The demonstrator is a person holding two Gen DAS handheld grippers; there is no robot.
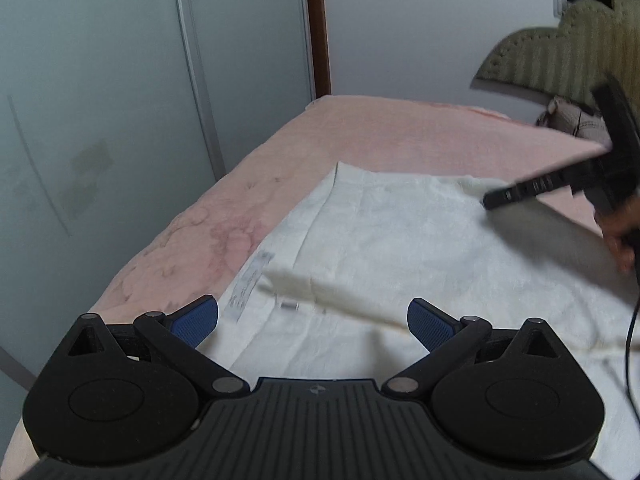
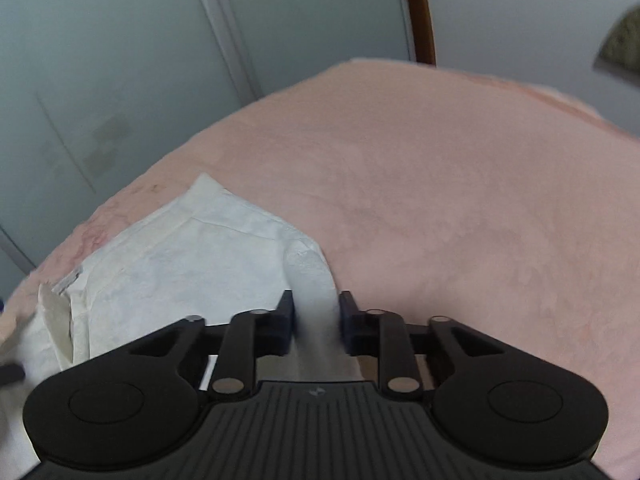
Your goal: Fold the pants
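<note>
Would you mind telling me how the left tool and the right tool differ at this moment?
The left tool is open with nothing between its fingers; the right tool is shut on an edge of the white pants. The left hangs over the spread fabric; the right is at its border beside the pink bedcover. Both have black frames and blue pads.

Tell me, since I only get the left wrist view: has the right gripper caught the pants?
Observer: Yes. The right wrist view shows the right gripper shut on a pinched ridge of the pants.
Operator: Which part of them?
Observer: Their edge beside the bare pink cover. The cloth spreads only leftward in that view.
Operator: Anything ahead of it?
Observer: Only cover, up to its far edge.
</note>
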